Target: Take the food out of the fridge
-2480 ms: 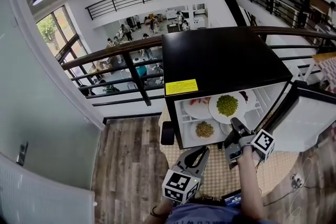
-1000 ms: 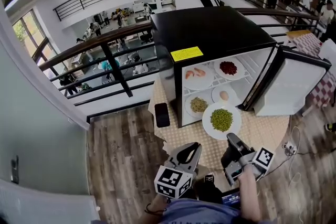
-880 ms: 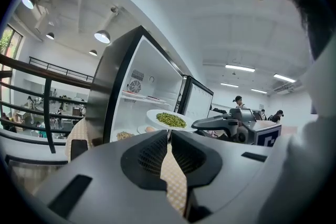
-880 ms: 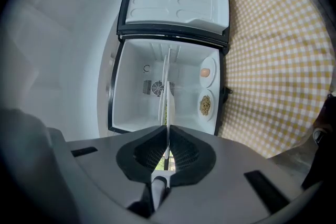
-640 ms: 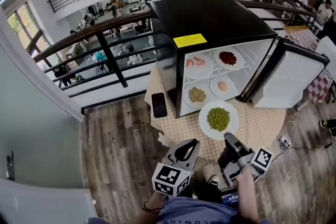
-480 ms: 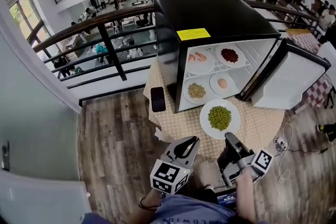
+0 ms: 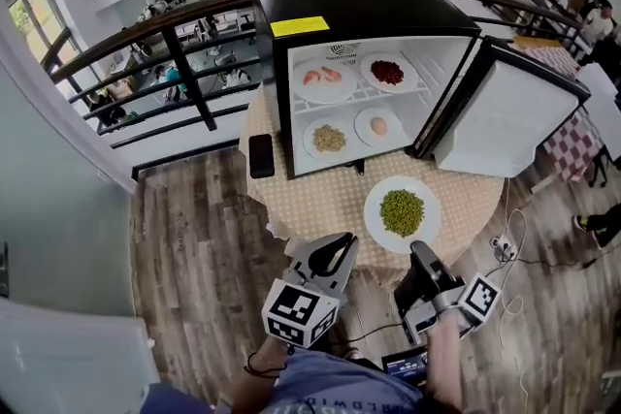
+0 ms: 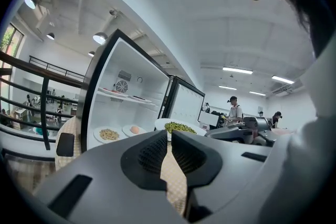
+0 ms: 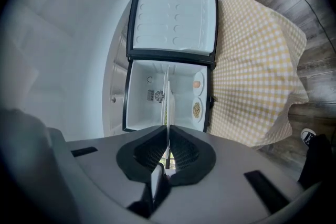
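Note:
A white plate of green peas (image 7: 402, 212) is outside the fridge, over the checked tablecloth near the table's front edge. My right gripper (image 7: 415, 250) is shut on its near rim; in the right gripper view the plate (image 9: 168, 107) runs edge-on between the pads of that gripper (image 9: 167, 147). The black fridge (image 7: 369, 5) stands open with a shrimp plate (image 7: 325, 78), a red-bean plate (image 7: 387, 71), a grain plate (image 7: 329, 139) and an egg plate (image 7: 378, 126) on its shelves. My left gripper (image 7: 340, 242) hangs shut and empty to the left of the pea plate (image 8: 178, 126).
The fridge door (image 7: 505, 126) swings out to the right. A black phone (image 7: 260, 155) lies at the left edge of the round table (image 7: 330, 199). A cable and plug (image 7: 500, 247) lie on the wooden floor to the right. A dark railing (image 7: 184, 53) runs behind.
The pea plate has come out of the lower shelf and back toward the table's front edge in my right gripper. Both grippers have drawn away from the fridge.

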Tool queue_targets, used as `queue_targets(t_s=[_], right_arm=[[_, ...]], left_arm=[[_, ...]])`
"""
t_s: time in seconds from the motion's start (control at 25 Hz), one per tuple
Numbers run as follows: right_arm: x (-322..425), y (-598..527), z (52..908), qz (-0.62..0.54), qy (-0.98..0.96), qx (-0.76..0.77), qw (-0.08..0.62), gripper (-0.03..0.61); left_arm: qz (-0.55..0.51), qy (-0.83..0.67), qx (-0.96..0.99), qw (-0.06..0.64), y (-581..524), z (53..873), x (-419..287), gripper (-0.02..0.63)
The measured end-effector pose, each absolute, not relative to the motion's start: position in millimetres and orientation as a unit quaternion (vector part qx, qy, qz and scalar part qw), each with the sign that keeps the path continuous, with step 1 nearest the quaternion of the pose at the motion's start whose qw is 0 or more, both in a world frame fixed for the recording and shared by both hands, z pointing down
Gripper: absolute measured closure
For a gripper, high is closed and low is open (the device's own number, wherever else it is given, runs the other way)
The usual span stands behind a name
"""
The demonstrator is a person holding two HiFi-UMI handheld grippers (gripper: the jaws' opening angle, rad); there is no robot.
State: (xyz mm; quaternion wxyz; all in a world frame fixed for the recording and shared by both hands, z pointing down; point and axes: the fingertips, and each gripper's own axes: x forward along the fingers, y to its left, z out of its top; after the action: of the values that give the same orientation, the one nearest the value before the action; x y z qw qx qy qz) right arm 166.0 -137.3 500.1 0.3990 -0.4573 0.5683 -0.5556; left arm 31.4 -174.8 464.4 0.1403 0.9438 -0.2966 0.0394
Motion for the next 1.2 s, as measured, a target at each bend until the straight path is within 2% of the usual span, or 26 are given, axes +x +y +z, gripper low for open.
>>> queue_targets(t_s=[0.44, 0.88, 1.2], right_arm=[[209, -27, 501, -0.549, 0.580, -0.444, 0.406, 0.552], [203, 72, 496, -0.548, 0.605, -0.416, 0.400, 0.552], [188, 94, 493, -0.563, 0.617, -0.391, 0.386, 0.551]], left_arm=[[0.046, -0.309, 0.940, 0.136, -59, 465, 70, 0.592], [0.046, -0.329, 0.935, 0.121, 57, 462, 67, 0.592], [0.050, -0.353, 0.927, 0.118, 85, 459, 58, 0.592]])
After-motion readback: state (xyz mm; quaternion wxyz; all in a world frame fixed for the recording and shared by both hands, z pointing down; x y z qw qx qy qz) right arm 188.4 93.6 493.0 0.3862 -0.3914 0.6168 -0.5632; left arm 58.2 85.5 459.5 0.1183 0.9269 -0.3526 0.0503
